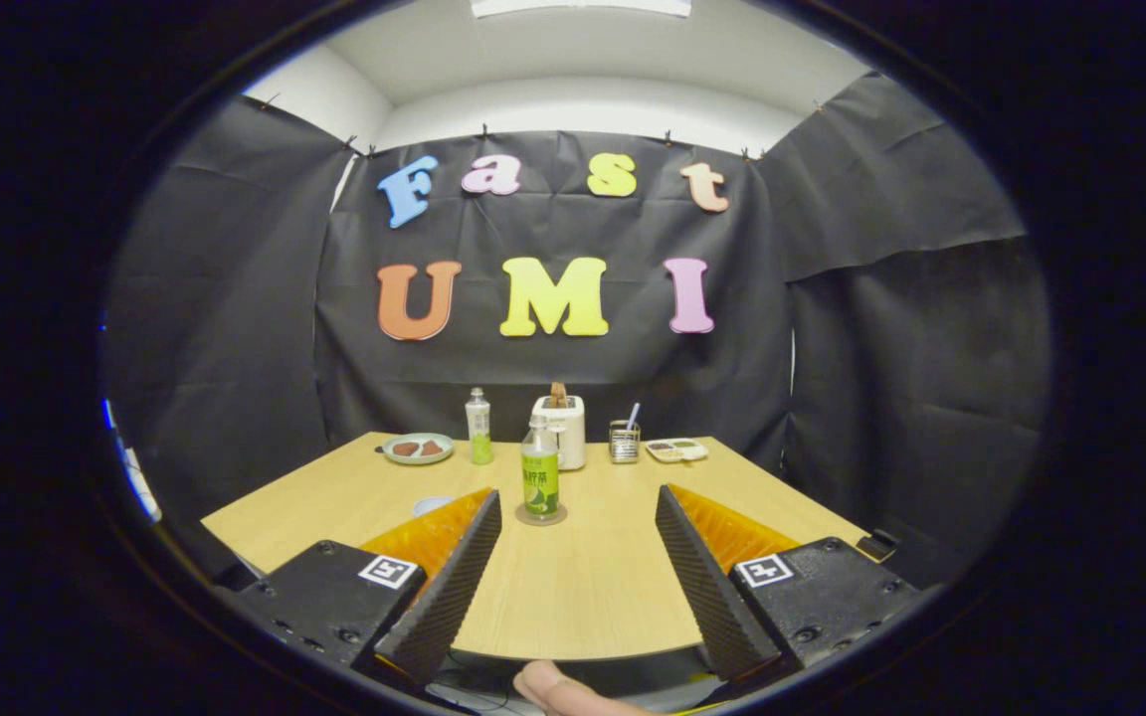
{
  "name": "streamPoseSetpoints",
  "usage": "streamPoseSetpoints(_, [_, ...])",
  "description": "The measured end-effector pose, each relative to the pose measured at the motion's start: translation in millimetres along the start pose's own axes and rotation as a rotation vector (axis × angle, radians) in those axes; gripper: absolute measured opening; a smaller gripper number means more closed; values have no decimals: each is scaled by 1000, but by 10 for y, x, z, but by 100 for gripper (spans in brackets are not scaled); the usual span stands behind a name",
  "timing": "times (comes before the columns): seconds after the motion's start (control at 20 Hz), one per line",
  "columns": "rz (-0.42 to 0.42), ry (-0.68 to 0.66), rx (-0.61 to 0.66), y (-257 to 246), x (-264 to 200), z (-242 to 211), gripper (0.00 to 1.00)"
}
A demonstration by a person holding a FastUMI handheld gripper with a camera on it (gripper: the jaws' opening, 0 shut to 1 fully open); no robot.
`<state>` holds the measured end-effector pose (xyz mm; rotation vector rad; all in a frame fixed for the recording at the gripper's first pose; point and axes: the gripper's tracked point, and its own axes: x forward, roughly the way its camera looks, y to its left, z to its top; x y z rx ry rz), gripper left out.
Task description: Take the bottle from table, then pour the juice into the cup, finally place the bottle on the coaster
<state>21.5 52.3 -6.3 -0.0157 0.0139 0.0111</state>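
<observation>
The claw [578,507] has two wedge-shaped fingers [444,587] faced with ribbed, saw-toothed pads, spread wide apart with nothing between them. Each finger sits on a black block fixed with dark screws, and each block carries a square black-and-white marker tag [388,571]. A bare fingertip [553,688] shows beneath the claw.

A light wooden table [573,587] is seen. A bottle [539,465] with a green label is stood on a round coaster [541,516], just ahead of the wide-apart gripper [578,502]. Farther back, a plate [418,448], a second bottle [478,427], a white toaster [563,431], a small holder [624,442] and a tray [676,450] are lined up.
</observation>
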Motion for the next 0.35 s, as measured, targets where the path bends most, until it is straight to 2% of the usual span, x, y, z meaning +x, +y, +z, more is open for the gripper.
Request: streamPoseSetpoints(0.35, [0,-9,-4,21,-22,-21,100])
